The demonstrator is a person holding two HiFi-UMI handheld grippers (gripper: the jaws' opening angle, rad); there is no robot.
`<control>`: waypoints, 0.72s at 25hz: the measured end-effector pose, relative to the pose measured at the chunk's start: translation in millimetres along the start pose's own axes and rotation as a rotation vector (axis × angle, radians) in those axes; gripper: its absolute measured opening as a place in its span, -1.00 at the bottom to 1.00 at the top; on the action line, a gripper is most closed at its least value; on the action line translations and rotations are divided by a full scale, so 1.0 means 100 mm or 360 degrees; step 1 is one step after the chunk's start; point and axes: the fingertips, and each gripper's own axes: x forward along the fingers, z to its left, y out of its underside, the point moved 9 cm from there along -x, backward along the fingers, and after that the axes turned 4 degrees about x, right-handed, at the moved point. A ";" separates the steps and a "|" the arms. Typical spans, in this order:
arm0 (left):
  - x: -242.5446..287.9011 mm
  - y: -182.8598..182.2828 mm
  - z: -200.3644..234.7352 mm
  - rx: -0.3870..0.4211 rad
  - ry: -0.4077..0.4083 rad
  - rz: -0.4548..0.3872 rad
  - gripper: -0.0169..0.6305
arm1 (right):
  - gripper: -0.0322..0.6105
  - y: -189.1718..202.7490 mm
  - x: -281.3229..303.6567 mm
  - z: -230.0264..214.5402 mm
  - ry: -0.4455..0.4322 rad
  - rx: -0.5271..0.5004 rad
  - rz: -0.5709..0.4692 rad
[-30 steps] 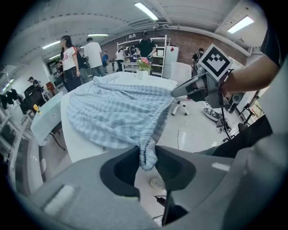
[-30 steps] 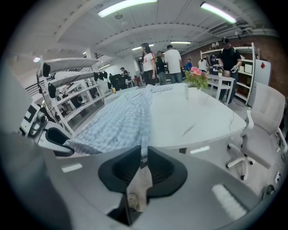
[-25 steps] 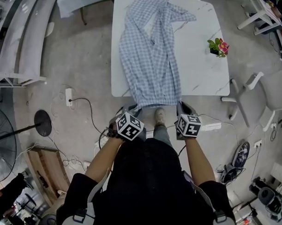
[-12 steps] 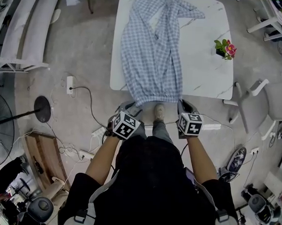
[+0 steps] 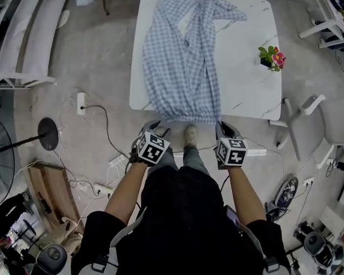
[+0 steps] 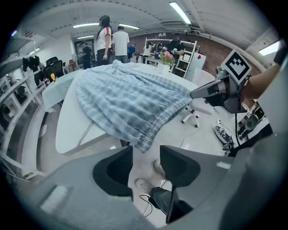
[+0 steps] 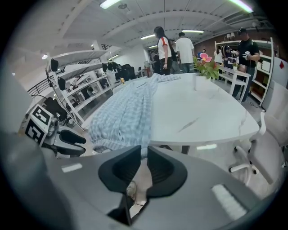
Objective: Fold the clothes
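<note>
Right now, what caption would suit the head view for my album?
Person's left gripper and right gripper at the hem of a checked blue garment overhanging a white table.

Table (image 5: 241, 80) fills upper centre of the head view. Garment (image 5: 180, 67) lies lengthwise on its left half, far end at the frame's top edge, hem hanging over the table's near edge. Flower pot (image 5: 269, 57) on the table by its right edge, well apart from the garment. My shoe (image 5: 190, 135) on the floor just below the hem. My right gripper (image 5: 223, 128) at the hem's right corner. Chair (image 5: 336, 117) right of the table. Power strip (image 5: 81, 103) on the floor left of the table, stand base (image 5: 48, 134) lower left of it. Rack (image 5: 29, 33) upper left.
</note>
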 end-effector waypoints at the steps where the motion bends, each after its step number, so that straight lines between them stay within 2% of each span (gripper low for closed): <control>1: -0.01 -0.02 0.01 0.0009 0.0003 -0.0003 -0.33 | -0.74 0.00 -0.01 -0.01 0.0005 -0.0001 0.0002; 5: -0.07 -0.10 0.02 0.0063 0.0011 -0.0009 -0.34 | -0.73 0.03 -0.01 -0.03 0.0030 -0.0006 0.0020; 9: -0.11 -0.16 0.05 0.0098 0.0023 -0.0019 -0.34 | -0.49 0.06 -0.05 -0.05 0.0042 0.0005 0.0002; 11: -0.12 -0.21 0.08 0.0124 0.0021 -0.0029 -0.34 | -0.46 0.02 -0.07 -0.07 0.0047 0.0014 -0.0032; 18: -0.30 -0.63 0.24 0.0127 -0.0045 -0.0123 -0.34 | -0.46 -0.45 -0.04 -0.08 0.0020 -0.0044 -0.0146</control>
